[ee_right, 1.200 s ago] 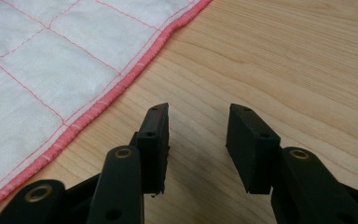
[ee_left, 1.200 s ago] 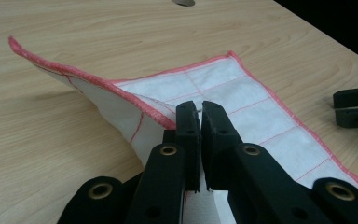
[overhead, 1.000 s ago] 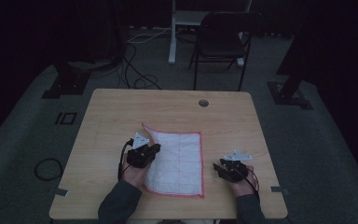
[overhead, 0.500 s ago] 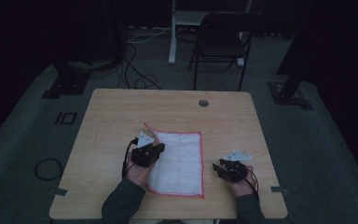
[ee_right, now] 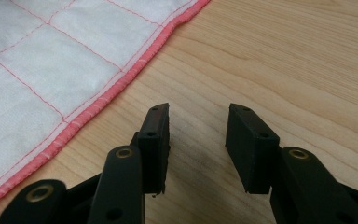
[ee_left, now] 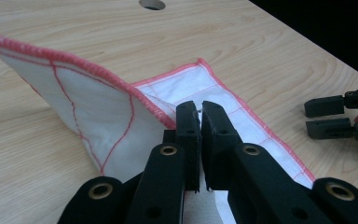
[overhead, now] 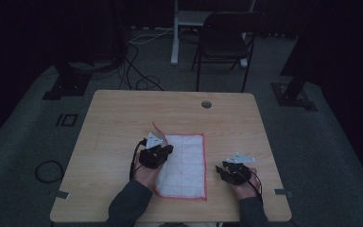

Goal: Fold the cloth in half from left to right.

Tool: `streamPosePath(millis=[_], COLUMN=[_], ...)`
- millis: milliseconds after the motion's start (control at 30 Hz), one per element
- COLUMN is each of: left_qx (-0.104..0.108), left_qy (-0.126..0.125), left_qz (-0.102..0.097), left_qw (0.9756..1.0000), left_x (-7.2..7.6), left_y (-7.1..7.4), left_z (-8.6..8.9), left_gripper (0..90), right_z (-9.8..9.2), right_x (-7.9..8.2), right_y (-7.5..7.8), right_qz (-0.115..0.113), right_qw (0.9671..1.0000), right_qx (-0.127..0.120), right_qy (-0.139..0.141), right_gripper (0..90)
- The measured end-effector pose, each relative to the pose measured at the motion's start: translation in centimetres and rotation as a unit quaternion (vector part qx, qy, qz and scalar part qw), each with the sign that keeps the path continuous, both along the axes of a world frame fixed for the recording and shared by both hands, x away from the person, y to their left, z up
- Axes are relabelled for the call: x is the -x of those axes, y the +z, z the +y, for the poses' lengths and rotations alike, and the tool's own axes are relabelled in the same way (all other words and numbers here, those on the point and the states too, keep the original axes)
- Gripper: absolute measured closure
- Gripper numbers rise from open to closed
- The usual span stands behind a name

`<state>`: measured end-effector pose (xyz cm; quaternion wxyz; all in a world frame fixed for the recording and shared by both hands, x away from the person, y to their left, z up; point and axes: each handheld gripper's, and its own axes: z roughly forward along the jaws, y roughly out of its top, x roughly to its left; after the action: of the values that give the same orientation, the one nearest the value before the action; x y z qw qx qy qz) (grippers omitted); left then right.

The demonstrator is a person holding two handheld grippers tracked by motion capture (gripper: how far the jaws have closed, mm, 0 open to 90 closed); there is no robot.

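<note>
Left gripper (ee_left: 200, 112) jaws clenched on cloth (ee_left: 102, 116) hem, corner lifted toward 10 o'clock. Right gripper (ee_right: 198, 135) jaws released over tabletop (ee_right: 284, 60); cloth at 10 o'clock, apart.

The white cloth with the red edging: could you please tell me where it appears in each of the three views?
High view: the cloth lies flat at table centre, between the two hands.
Left gripper view: centre and left, its corner lifted, pinched by the left gripper.
Right gripper view: upper left, flat.
Shared landmark: the cloth's red hem.
</note>
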<state>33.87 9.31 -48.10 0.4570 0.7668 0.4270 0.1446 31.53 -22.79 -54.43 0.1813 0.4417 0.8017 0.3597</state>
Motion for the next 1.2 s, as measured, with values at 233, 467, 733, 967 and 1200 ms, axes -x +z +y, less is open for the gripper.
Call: streamPosePath(millis=[233,467,733,967,1200], left_qx=[-0.001,-0.013,-0.018,-0.016,-0.025], left_qy=[-0.012,-0.025,-0.035,-0.047,-0.057], left_qz=[0.003,0.01,0.019,0.02,0.023], left_qw=[0.9999,0.9995,0.999,0.9986,0.9978], left_x=[-0.4,-0.8,-1.1,-1.2,-1.3], left_y=[-0.3,-0.8,-1.3,-1.2,-1.5], left_z=[-1.4,-2.9,-4.2,-5.4,-7.0], left_gripper=[86.9,86.9,87.0,86.9,87.0], right_z=[0.0,0.0,0.0,0.0,0.0], right_x=[0.0,0.0,0.0,0.0,0.0], right_y=[0.0,0.0,0.0,0.0,0.0], right_qz=[0.0,0.0,0.0,0.0,0.0], right_qw=[1.0,1.0,1.0,1.0,1.0], right_qx=[0.0,0.001,0.001,0.001,0.001], right_qy=[0.0,0.001,0.001,0.001,0.001], right_gripper=[59.8,59.8,59.8,59.8,59.8])
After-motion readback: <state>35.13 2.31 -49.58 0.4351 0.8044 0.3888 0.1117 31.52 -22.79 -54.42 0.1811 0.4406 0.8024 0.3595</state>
